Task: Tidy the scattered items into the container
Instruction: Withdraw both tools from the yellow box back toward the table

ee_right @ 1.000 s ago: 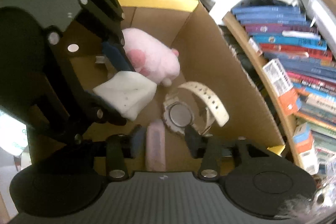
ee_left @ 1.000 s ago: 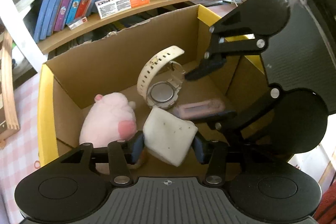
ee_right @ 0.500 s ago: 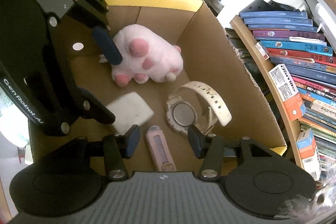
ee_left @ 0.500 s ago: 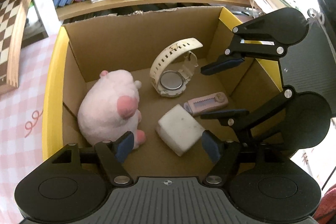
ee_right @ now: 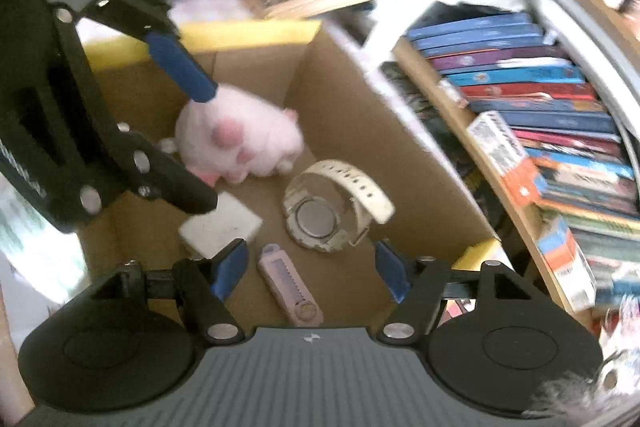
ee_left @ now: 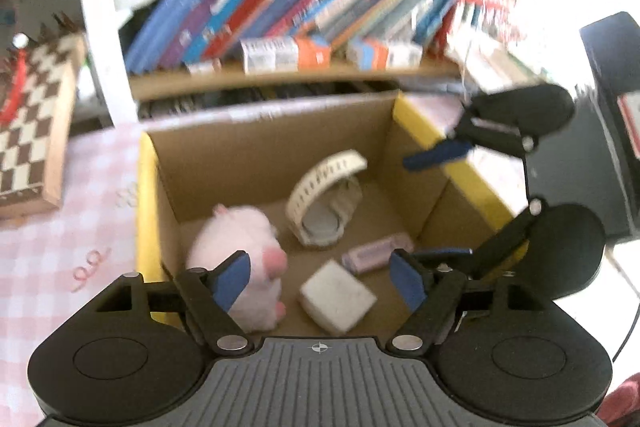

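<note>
A cardboard box (ee_left: 146,207) with yellow rims holds a pink plush toy (ee_left: 236,239), a white watch (ee_left: 324,195), a pink utility knife (ee_left: 376,253) and a white block (ee_left: 338,301). My left gripper (ee_left: 318,279) hangs above the block and touches nothing; its jaws are opening. In the right wrist view, my right gripper (ee_right: 311,267) hovers over the knife (ee_right: 288,283). Its jaws are opening too, with both pads clear of the knife. The block (ee_right: 224,223), watch (ee_right: 320,215) and plush (ee_right: 256,131) lie on the box floor (ee_right: 360,115).
A bookshelf (ee_left: 280,11) full of books stands right behind the box, with small cartons (ee_left: 286,55) on its lower board. A chessboard (ee_left: 28,115) lies to the left on a pink checked cloth (ee_left: 60,247). A dark object (ee_left: 612,87) stands at the right.
My left gripper let go of the white block, which now lies on the box floor, then rose and drew back. The right gripper's jaws widened away from the pink knife.
</note>
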Action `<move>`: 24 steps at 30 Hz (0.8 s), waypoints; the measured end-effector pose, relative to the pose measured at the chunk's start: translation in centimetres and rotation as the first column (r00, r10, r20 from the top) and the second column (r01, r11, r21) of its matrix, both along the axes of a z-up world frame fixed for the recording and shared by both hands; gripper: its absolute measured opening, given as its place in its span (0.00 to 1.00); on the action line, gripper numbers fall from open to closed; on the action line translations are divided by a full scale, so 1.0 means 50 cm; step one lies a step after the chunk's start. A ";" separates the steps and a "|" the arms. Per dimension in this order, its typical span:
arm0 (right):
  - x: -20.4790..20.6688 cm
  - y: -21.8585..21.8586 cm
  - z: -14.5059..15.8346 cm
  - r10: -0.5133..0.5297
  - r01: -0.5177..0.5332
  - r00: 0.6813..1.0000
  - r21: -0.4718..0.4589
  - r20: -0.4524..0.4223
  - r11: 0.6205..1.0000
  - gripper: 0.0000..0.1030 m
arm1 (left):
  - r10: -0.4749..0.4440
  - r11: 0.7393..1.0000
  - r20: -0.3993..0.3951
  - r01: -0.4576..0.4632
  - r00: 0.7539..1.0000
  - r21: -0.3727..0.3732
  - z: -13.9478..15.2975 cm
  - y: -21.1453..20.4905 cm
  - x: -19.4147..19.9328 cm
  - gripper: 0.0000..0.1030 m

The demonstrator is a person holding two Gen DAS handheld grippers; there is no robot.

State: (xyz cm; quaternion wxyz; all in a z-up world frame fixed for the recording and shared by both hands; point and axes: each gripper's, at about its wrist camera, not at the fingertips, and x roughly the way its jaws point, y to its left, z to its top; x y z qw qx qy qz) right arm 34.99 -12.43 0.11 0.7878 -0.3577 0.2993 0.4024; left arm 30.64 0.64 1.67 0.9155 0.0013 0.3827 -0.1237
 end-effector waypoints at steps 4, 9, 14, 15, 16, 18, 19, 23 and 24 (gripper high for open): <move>-0.025 -0.020 0.038 -0.078 0.077 0.997 0.092 0.004 0.993 0.73 | 0.025 1.000 0.084 -0.025 0.996 -0.008 0.043 0.013 -0.035 0.81; -0.073 -0.049 0.099 -0.153 0.147 0.988 0.217 0.012 0.965 0.77 | 0.075 0.996 0.182 -0.064 0.980 -0.065 0.093 0.033 -0.091 0.85; -0.131 -0.051 0.133 -0.223 0.208 0.975 0.298 0.018 0.932 0.77 | 0.096 0.993 0.229 -0.075 0.969 -0.096 0.111 0.044 -0.148 0.85; -0.146 -0.051 0.137 -0.235 0.215 0.972 0.311 0.028 0.926 0.77 | 0.099 0.992 0.237 -0.077 0.966 -0.100 0.112 0.046 -0.162 0.85; -0.161 -0.051 0.141 -0.246 0.221 0.968 0.324 0.039 0.920 0.78 | 0.105 0.991 0.245 -0.082 0.964 -0.105 0.113 0.048 -0.177 0.85; -0.191 -0.053 0.146 -0.269 0.236 0.962 0.346 0.053 0.908 0.80 | 0.118 0.989 0.260 -0.091 0.958 -0.114 0.115 0.053 -0.206 0.85; -0.206 -0.054 0.148 -0.282 0.244 0.958 0.355 0.057 0.902 0.80 | 0.124 0.988 0.268 -0.095 0.955 -0.119 0.115 0.055 -0.221 0.85; -0.264 -0.063 0.148 -0.356 0.307 0.933 0.390 0.058 0.868 0.80 | 0.152 0.985 0.284 -0.121 0.947 -0.123 0.112 0.064 -0.278 0.85; -0.278 -0.067 0.147 -0.376 0.324 0.925 0.400 0.057 0.857 0.80 | 0.158 0.984 0.284 -0.128 0.946 -0.122 0.110 0.065 -0.291 0.85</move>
